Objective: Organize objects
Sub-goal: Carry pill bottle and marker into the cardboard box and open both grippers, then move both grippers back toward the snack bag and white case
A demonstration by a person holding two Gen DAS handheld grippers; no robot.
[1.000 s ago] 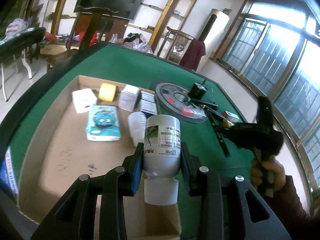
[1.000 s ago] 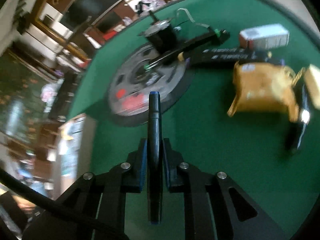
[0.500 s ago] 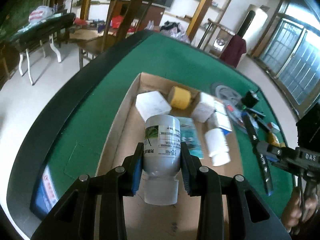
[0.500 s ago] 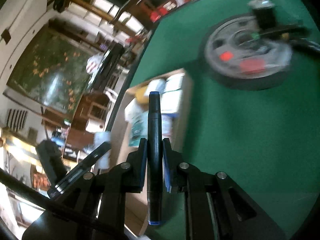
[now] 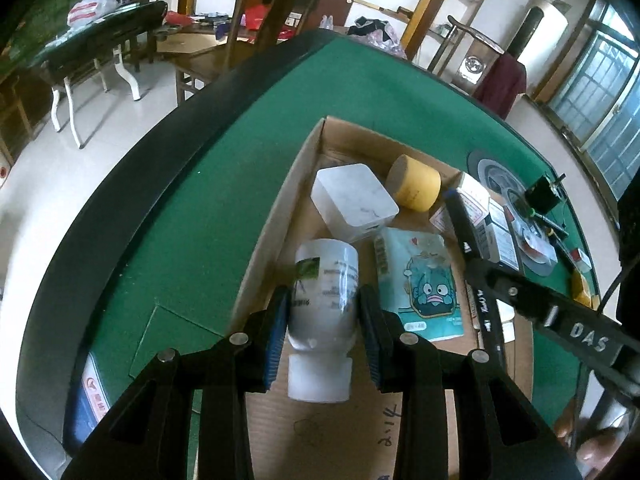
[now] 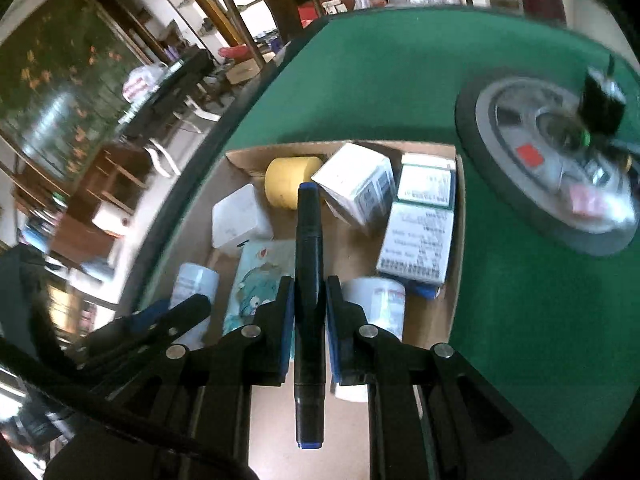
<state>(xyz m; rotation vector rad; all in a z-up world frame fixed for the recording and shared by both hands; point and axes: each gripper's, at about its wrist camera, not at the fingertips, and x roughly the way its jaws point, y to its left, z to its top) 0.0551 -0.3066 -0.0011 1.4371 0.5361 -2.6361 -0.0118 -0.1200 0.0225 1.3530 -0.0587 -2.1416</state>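
My left gripper (image 5: 323, 310) is shut on a white pill bottle (image 5: 325, 304), cap toward the camera, held low over the left part of a shallow cardboard box (image 5: 304, 164). My right gripper (image 6: 310, 300) is shut on a black marker with blue ends (image 6: 309, 264), held over the same box (image 6: 458, 208). The marker and right gripper also show at the right of the left wrist view (image 5: 472, 248). The left gripper and its bottle (image 6: 194, 284) show at the lower left of the right wrist view.
The box holds a white case (image 5: 352, 200), a yellow roll (image 5: 414, 184), a blue cartoon tissue pack (image 5: 420, 280), medicine cartons (image 6: 420, 232) and another white bottle (image 6: 376, 300). A grey disc with a small black motor (image 6: 560, 160) lies on the green table to the right.
Both grippers moved left over the box. The left lowered its bottle toward the box's left side. The right swung its marker from the disc to above the box contents.
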